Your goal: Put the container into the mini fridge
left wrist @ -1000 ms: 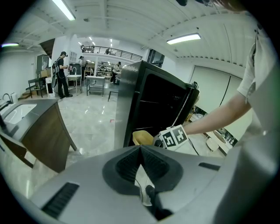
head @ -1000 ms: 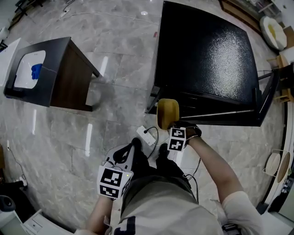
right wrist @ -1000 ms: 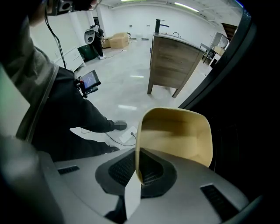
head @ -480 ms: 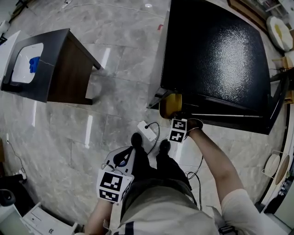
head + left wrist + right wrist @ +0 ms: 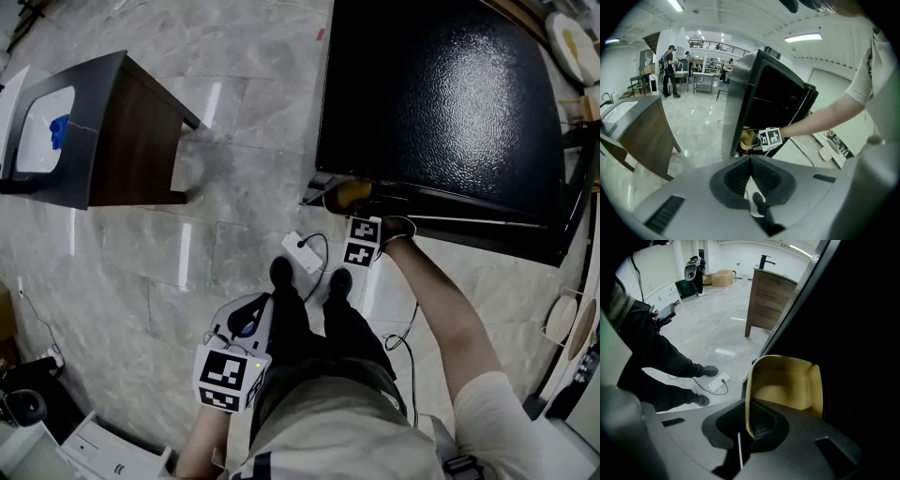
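My right gripper has its jaws clamped on the left wall of the yellow container, pinching that wall edge-on. The tub therefore sits off to the right of the jaws, not straight ahead of them. From the gripper's camera I can see into its hollow, with the far wall and right wall standing against the dark inside of the mini fridge.

That offset is what the coming push turns on. The fridge's left front edge runs down just beside the gripped wall. The body of the container lies to the right of that edge, already at the mouth of the cavity. From the head view, the container shows only partly, tucked under the front lip of the fridge's black top, with the marker cube just behind it. I judge the way in to be forward and slightly right. The gripped side has the least clearance, so I would keep the jaws off that left edge while the tub goes deeper. I cannot see a shelf or floor inside to set it on; it is all black there.

My left gripper hangs low by my hip, well apart from the fridge, its jaws together with nothing between them. The right is plainly the nearer one.
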A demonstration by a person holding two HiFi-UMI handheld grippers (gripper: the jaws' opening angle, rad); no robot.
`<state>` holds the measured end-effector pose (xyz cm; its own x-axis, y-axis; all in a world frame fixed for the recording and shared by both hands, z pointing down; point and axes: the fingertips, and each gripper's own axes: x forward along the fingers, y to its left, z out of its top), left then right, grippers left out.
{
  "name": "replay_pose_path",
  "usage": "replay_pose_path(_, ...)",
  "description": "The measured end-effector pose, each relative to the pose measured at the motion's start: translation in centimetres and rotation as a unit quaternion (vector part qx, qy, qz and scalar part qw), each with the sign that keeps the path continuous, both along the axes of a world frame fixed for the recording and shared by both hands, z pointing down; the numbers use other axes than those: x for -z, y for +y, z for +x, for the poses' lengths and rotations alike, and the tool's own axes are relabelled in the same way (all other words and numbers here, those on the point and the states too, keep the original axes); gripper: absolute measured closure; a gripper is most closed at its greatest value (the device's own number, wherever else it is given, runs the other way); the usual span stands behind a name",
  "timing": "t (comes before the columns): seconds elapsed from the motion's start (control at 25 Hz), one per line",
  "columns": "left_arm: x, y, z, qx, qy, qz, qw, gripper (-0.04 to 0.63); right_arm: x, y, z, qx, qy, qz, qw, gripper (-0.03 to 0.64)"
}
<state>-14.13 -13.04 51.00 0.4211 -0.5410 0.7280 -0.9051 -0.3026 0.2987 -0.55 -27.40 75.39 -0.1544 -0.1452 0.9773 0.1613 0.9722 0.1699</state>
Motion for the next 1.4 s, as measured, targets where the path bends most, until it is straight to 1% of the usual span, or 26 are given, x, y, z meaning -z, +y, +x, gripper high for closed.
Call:
replay_pose_path(0.12,0.0,-0.1,0.3,-0.006,0.001,0.0,1.0,0.538,-0.4,-0.7,0.0,0.007,0.001,0.018,1.0,0.584)
replay_pose_path(0.6,-0.9,0.5,0.8,-0.02,-0.002,-0.018,0.9996,0.538,-1.0,-3.2,-0.1,-0.011,-0.019,0.078,0.997,0.584)
replay_pose_path(0.76,-1.3,0.6,1.0,-0.023,0.0,-0.021,0.9995,0.538,-0.9,-3.8,0.0,-0.014,-0.025,0.088,0.996,0.584)
replay_pose_path(1.08,-1.8,0.9,1.0,-0.02,0.005,-0.026,0.9995,0.538,-0.6,-5.4,0.1,-0.007,-0.025,0.106,0.994,0.584)
replay_pose_path(1.24,-1.9,0.8,0.7,-0.014,0.007,-0.025,0.9996,0.538,-0.6,-6.6,0.2,-0.005,-0.017,0.131,0.991,0.584)
replay_pose_path(1.4,-2.1,0.8,0.6,-0.012,0.007,-0.026,0.9996,0.538,-0.3,-7.6,0.2,-0.021,-0.023,0.158,0.987,0.579)
